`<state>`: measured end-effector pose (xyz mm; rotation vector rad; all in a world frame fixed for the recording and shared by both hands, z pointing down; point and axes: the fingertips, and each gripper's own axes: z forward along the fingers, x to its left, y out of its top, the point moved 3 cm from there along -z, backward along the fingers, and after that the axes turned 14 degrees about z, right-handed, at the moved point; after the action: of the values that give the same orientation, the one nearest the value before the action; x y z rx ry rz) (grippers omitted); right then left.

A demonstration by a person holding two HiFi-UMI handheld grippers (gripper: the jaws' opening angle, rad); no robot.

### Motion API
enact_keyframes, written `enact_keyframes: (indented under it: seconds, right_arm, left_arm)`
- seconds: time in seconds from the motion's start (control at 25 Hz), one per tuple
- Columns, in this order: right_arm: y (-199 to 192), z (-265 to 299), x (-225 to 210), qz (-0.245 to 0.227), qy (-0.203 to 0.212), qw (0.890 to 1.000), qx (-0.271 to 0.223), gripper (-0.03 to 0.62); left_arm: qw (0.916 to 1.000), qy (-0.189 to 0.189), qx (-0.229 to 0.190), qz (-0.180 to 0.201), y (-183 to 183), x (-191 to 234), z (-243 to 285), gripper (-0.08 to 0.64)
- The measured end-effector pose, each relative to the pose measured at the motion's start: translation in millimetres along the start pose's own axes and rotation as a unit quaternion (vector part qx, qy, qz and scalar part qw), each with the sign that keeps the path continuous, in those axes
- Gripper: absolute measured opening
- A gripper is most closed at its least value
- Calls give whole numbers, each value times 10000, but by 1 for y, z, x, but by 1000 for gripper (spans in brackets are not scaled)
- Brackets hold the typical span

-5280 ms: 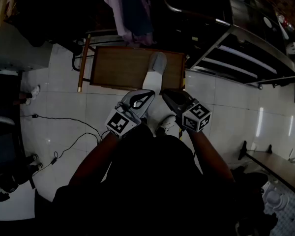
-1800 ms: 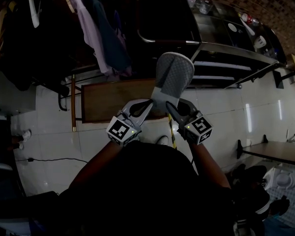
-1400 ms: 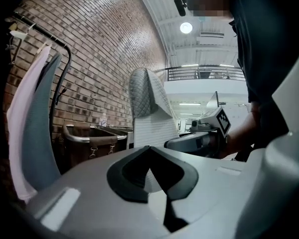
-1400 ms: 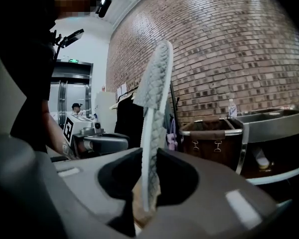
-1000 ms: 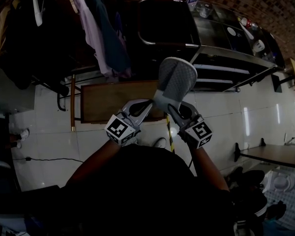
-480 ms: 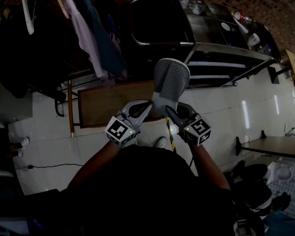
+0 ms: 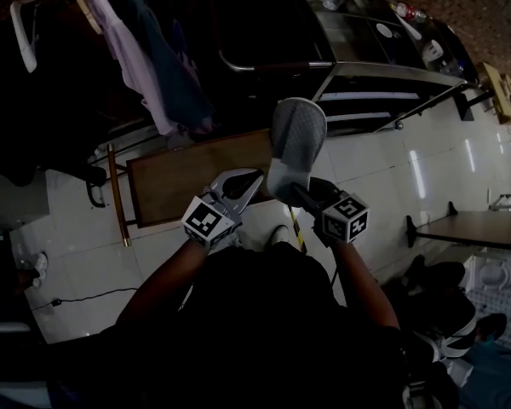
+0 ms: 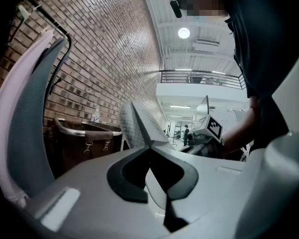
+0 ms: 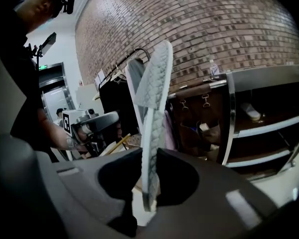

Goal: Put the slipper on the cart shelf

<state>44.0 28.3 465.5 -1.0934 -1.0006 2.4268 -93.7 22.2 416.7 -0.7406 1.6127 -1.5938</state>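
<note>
The grey quilted slipper (image 7: 296, 143) stands upright in the air, toe up, with my right gripper (image 7: 291, 190) shut on its heel end. In the right gripper view its sole (image 9: 154, 83) rises edge-on from between the jaws of the right gripper (image 9: 149, 183). My left gripper (image 7: 257, 177) hangs just left of the slipper, its tips together with nothing between them. From the left gripper view the slipper (image 8: 137, 126) shows beyond the closed left gripper (image 8: 150, 147). The metal cart's shelves (image 7: 366, 96) lie ahead to the right, also in the right gripper view (image 9: 269, 128).
A low wooden platform (image 7: 196, 177) sits on the white tiles below the grippers. Clothes (image 7: 128, 49) hang on a rack at the left. A dark canvas bin with a metal rail (image 7: 264, 24) stands beside the cart. A pale shoe (image 9: 251, 111) rests on one cart shelf.
The slipper, once on the wooden platform, is now held up in the right gripper. Over the last second the grip is unchanged; the view swings, sliding cart and platform left.
</note>
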Motion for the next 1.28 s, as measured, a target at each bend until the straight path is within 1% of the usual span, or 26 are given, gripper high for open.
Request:
enact_keyframes:
  seconds: [0.12, 0.24, 0.4, 0.56, 0.68, 0.8, 0.96, 1.12, 1.28]
  right_arm:
    - [-11, 2, -15, 350, -89, 9992, 163, 64]
    - [-17, 0, -32, 693, -108, 9971, 294, 64]
    - [-11, -6, -60, 1011, -34, 9940, 412, 64]
    - [-4, -14, -97, 1162, 188, 9914, 571, 64]
    - [-2, -23, -134, 1094, 280, 9907, 764, 64]
    - [-3, -32, -175, 1035, 350, 9888, 1017, 64]
    - [-2, -41, -227, 1127, 444, 9829, 1389, 64]
    - [-3, -42, -278, 1341, 638, 9733, 1750, 64]
    - [5, -34, -323, 1652, 893, 9609, 2036, 64]
  left_arm:
    - [9999, -135, 14, 10, -7, 4, 5, 2]
    - [9997, -251, -39, 43, -5, 2, 18, 2]
    - [9993, -338, 95, 122, -11, -2, 46, 2]
    - [9993, -318, 94, 191, -11, -7, 88, 2]
    - [9994, -277, 83, 172, -2, -16, 126, 2]
    - [9995, -239, 146, 149, -2, -23, 166, 2]
    - [9994, -194, 243, 131, -7, -28, 217, 2]
    - [9994, -70, 323, 95, -11, -29, 259, 2]
    - [9991, 15, 337, 261, -24, -30, 288, 2]
